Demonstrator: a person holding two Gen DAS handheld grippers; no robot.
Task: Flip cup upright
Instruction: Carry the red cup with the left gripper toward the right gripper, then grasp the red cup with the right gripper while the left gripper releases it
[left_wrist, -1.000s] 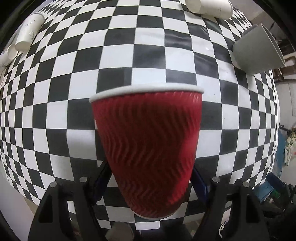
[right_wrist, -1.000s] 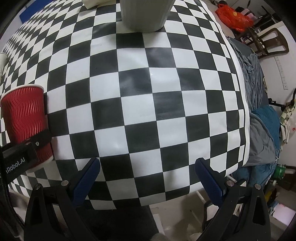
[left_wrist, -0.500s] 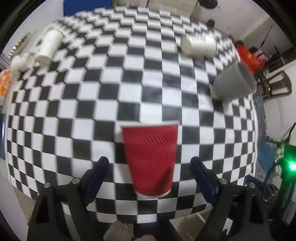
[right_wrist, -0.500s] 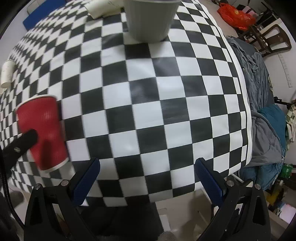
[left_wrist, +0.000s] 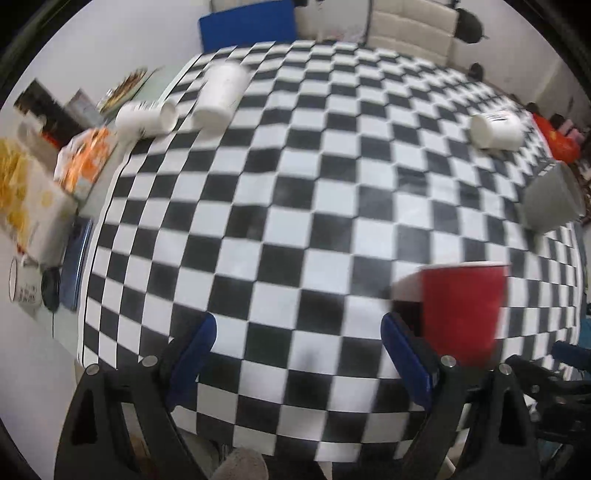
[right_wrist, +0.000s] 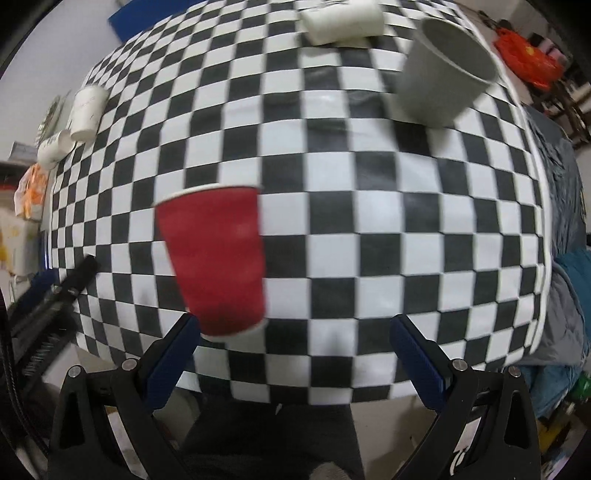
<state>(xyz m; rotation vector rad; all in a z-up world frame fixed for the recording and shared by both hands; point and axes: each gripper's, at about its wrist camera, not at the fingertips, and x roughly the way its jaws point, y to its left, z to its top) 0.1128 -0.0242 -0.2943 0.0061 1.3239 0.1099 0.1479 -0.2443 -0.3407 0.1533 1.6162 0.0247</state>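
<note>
The red ribbed paper cup (left_wrist: 461, 310) stands upright, rim up, near the front edge of the checkered table (left_wrist: 295, 206). It also shows in the right wrist view (right_wrist: 218, 258). My left gripper (left_wrist: 295, 350) is open and empty, drawn back with the cup off to its right, beyond its right finger. My right gripper (right_wrist: 295, 350) is open and empty; the cup stands just ahead of its left finger (right_wrist: 173, 354). The left gripper shows at the left edge of the right wrist view (right_wrist: 51, 299).
A grey cup (right_wrist: 443, 70) stands upright at the far right. White cups lie on their sides: one at the far right (left_wrist: 496, 131), two at the far left (left_wrist: 221, 94) (left_wrist: 147, 118). Boxes and snack packets (left_wrist: 85, 158) sit left of the table.
My left gripper has let go of the red cup and pulled back and to the left. The cup now stands free on the table. My right gripper has drawn back and turned left.
</note>
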